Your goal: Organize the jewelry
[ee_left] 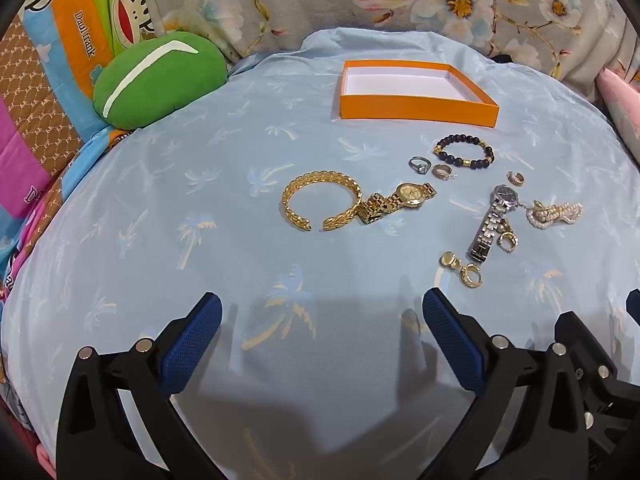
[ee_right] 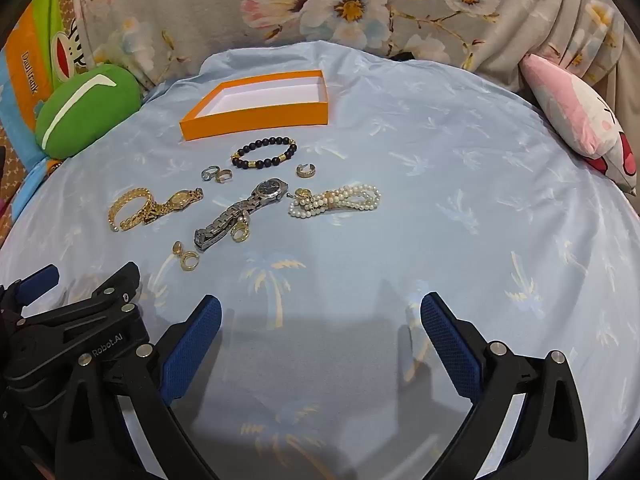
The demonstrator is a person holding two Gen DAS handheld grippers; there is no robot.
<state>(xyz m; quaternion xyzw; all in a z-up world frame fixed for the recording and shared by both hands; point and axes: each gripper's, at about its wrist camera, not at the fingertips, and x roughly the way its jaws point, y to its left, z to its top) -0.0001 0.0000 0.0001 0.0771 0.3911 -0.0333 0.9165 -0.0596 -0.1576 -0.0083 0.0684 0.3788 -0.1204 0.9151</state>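
Observation:
An empty orange box (ee_left: 416,110) (ee_right: 256,122) sits at the far side of the blue cloth. In front of it lie a black bead bracelet (ee_left: 464,152) (ee_right: 265,153), a gold cuff bangle (ee_left: 322,205) (ee_right: 130,207), a gold watch (ee_left: 396,200) (ee_right: 176,201), a silver watch (ee_left: 492,222) (ee_right: 240,212), a pearl bracelet (ee_left: 556,212) (ee_right: 336,200), and several rings and earrings (ee_left: 460,268) (ee_right: 186,256). My left gripper (ee_left: 322,306) is open and empty, short of the bangle. My right gripper (ee_right: 320,306) is open and empty, near the front, right of the left gripper (ee_right: 80,320).
A green cushion (ee_left: 160,76) (ee_right: 86,110) lies at the back left and a pink pillow (ee_right: 580,120) at the back right. Floral fabric (ee_right: 340,4) rises behind the cloth. Colourful bedding (ee_left: 44,80) lies on the left.

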